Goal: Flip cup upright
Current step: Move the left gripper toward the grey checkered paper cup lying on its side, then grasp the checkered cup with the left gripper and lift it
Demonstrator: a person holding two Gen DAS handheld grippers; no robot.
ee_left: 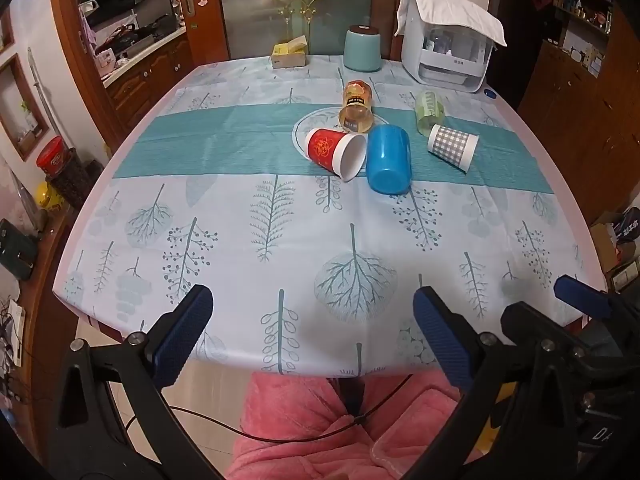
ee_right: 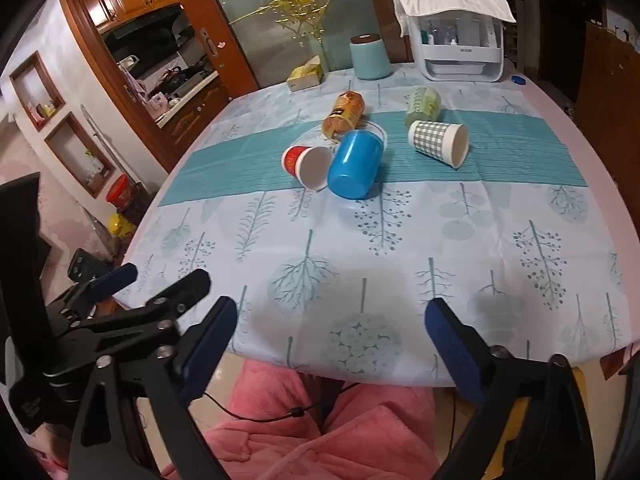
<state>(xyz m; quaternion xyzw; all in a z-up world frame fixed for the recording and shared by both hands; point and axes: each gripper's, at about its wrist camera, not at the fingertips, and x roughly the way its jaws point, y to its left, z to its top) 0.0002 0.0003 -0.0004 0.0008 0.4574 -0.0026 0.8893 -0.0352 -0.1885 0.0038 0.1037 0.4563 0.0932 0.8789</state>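
We hold left tool [ee_left: 312, 324] and right tool [ee_right: 332, 336] spread wide, empty, at counter [ee_left: 280, 240] near edge | five cups lie tipped mid-counter | blue cup [ee_left: 388, 158] touches red cup [ee_left: 334, 152]

**Both grippers spread wide, holding nothing**

The left gripper [ee_left: 312, 320] hangs with its blue-padded fingers [ee_left: 188, 328] far apart, nothing between them. The right gripper [ee_right: 332, 336] sits just beside it, level with it and likewise gaping and unladen. Each shows at the edge of the other's wrist view.
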